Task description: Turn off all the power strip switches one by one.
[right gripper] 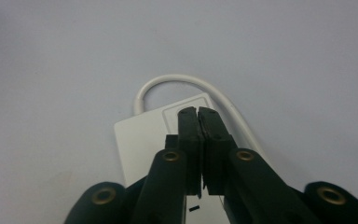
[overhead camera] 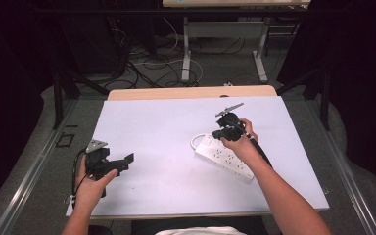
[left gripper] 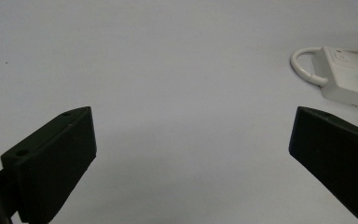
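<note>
A white power strip [overhead camera: 223, 157] lies on the white table cover [overhead camera: 166, 147], right of centre, with its short white cord [overhead camera: 196, 140] looped at its far-left end. My right gripper [overhead camera: 214, 135] is over that end of the strip, jaws shut together with nothing between them; in the right gripper view its tips [right gripper: 198, 112] rest over the strip's end panel [right gripper: 140, 135], the cord [right gripper: 177, 79] arching beyond. My left gripper [overhead camera: 126, 160] is held at the table's left front, open and empty. The left gripper view shows the strip [left gripper: 349, 79] far to the right.
A wooden table edge [overhead camera: 191, 92] shows behind the white cover. Beyond stand a desk frame [overhead camera: 223, 44] and tangled cables [overhead camera: 142, 63] on the floor. Metal rails [overhead camera: 34, 166] run along both sides of the table.
</note>
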